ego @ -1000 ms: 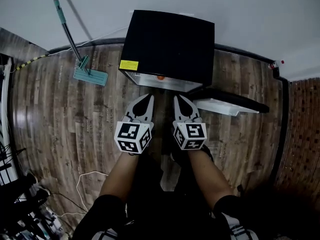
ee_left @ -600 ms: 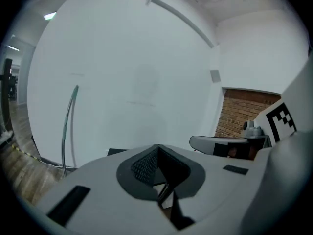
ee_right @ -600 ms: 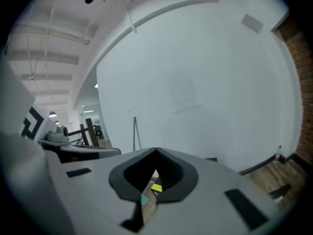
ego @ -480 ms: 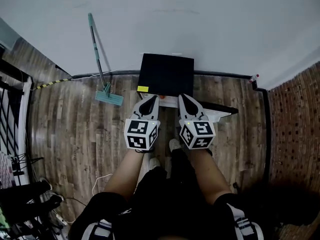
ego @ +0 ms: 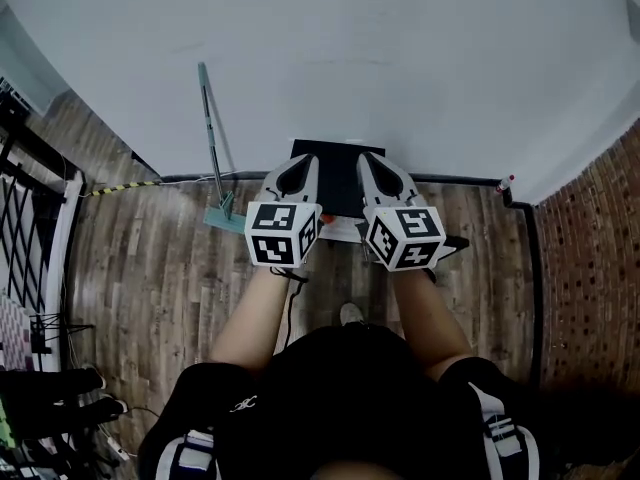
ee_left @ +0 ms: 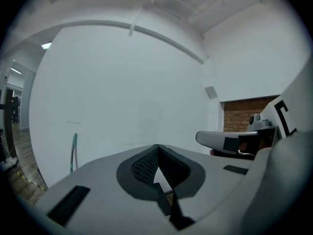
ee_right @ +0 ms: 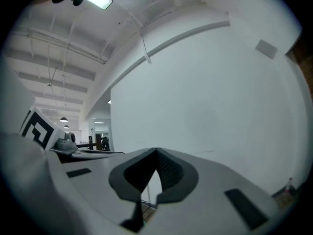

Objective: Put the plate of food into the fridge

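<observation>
**Tongs up, fridge door open**

Left tongs (ego: 297, 173) and right tongs (ego: 372, 171) are both clenched and empty, aimed at the wall (ego: 330, 58). An orange speck (ego: 326, 217) in the fridge (ego: 338, 180) at frame centre is likely the plate of food. Best next: lower, then nudge the door (ego: 452, 242) shut gently.

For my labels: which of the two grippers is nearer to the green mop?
The left gripper: the green mop stands just beside it, while the right gripper is farther away.

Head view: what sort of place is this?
Likely a bare indoor test space, not a kitchen: black mini fridge on wood-plank floor against a plain white wall, mop leaning beside it.
</observation>
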The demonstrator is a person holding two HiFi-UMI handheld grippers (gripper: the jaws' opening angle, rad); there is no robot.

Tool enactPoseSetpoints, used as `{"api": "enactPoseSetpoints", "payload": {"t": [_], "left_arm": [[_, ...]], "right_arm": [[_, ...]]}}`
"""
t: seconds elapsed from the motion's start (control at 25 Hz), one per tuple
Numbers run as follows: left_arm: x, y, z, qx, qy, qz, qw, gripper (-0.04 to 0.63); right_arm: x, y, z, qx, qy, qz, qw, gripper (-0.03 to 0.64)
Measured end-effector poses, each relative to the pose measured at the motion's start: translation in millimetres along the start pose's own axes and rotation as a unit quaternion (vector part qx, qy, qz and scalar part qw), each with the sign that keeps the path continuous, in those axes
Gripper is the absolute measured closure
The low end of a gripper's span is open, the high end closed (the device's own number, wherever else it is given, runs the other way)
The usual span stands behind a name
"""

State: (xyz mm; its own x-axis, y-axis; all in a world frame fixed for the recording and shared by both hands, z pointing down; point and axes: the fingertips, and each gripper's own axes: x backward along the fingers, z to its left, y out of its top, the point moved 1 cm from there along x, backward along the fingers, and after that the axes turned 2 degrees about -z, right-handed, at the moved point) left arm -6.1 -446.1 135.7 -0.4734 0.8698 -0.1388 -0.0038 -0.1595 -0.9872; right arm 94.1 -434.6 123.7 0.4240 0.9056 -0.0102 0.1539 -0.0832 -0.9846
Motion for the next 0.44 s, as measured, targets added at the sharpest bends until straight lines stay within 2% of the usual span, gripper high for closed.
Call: {"api": "enactPoseSetpoints", "payload": {"t": [0.44], "left_arm": [[-33.1,14.5,-26.0,-0.018,0.013,-0.012,0.9997,0.598]], "right_arm": [[-10.7,11.0,-40.4,0.006,0.023,-0.01,1.0,0.603]]}}
